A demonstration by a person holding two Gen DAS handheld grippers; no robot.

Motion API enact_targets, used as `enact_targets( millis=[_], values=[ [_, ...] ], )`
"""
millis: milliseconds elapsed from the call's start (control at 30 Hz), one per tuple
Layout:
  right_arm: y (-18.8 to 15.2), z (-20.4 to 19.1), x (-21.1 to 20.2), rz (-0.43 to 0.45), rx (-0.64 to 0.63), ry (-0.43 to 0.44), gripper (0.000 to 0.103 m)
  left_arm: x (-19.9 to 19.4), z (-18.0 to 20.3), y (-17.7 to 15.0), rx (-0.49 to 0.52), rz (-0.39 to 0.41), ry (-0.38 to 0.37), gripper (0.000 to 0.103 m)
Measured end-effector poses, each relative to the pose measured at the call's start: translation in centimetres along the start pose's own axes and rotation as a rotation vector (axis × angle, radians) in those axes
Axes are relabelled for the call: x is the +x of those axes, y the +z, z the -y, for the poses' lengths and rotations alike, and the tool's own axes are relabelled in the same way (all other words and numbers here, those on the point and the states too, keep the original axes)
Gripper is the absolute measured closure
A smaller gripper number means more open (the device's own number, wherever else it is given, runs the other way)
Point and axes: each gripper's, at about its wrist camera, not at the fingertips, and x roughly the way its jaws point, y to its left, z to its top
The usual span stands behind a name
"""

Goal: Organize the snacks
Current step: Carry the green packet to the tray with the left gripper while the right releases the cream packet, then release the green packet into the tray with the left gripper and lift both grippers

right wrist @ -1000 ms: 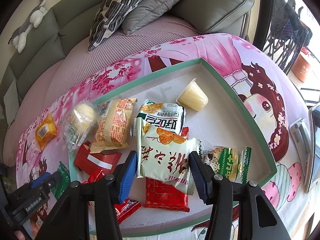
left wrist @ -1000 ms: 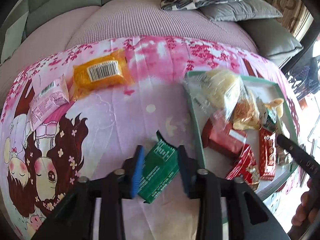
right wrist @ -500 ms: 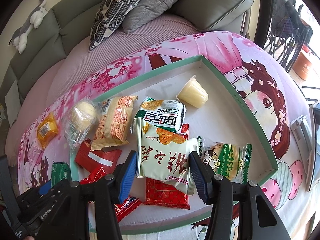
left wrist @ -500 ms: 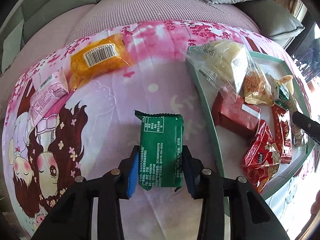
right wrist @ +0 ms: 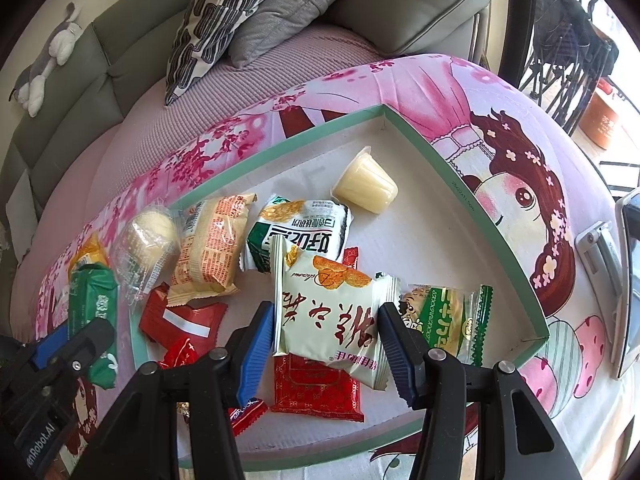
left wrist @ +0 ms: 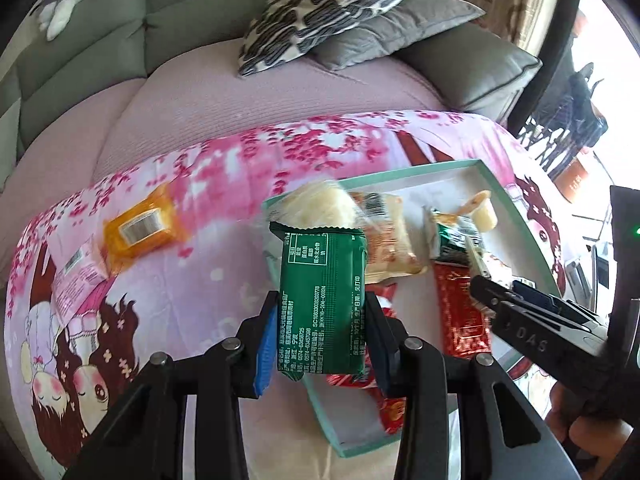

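Note:
My left gripper point(left wrist: 322, 344) is shut on a green snack packet point(left wrist: 324, 300) and holds it in the air above the left rim of the green-edged tray point(left wrist: 516, 216). The packet also shows in the right wrist view point(right wrist: 93, 308), beside the left gripper point(right wrist: 76, 340). My right gripper point(right wrist: 326, 344) is open and hovers over a white chip bag point(right wrist: 328, 312) in the tray point(right wrist: 476, 196), not gripping it. The tray holds several snacks: a jelly cup point(right wrist: 366, 188), a cake pack point(right wrist: 210, 248), red packets point(right wrist: 182, 320).
An orange packet point(left wrist: 140, 228) and a pink packet point(left wrist: 76, 276) lie on the pink cartoon cloth left of the tray. A phone and stand point(right wrist: 612, 272) sit at the right edge. Sofa cushions point(right wrist: 224, 12) are behind.
My left gripper has lifted the green packet off the cloth and carried it right, toward the tray. My right gripper has stayed open over the white chip bag.

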Motion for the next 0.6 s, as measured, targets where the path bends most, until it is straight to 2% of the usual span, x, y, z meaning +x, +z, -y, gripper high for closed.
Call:
enact_targets(
  millis=[133, 267, 333, 433, 500, 600],
  values=[
    [0.1, 0.5, 0.1, -0.003, 0.010, 0.001, 0.045, 1.2, 3.1, 0.6, 0.055, -0.011, -0.037, 0.062],
    [0.2, 0.6, 0.2, -0.008, 0.019, -0.007, 0.043, 1.9, 4.0, 0.6, 0.070, -0.019, -0.037, 0.059],
    [0.2, 0.5, 0.2, -0.012, 0.013, -0.002, 0.038, 1.9, 3.4, 0.5, 0.051, -0.027, -0.033, 0.048],
    [0.1, 0.1, 0.1, -0.014, -0.003, -0.003, 0.029, 1.6, 1.9, 0.2, -0.003, -0.031, -0.033, 0.038],
    [0.1, -0.1, 0.1, -0.015, -0.016, -0.012, 0.024, 1.4, 0.5, -0.2, -0.040, -0.032, -0.008, 0.033],
    [0.0, -0.2, 0.2, -0.013, -0.025, -0.025, 0.010, 1.4, -1.7, -1.0, -0.087, -0.036, 0.048, 0.022]
  ],
)
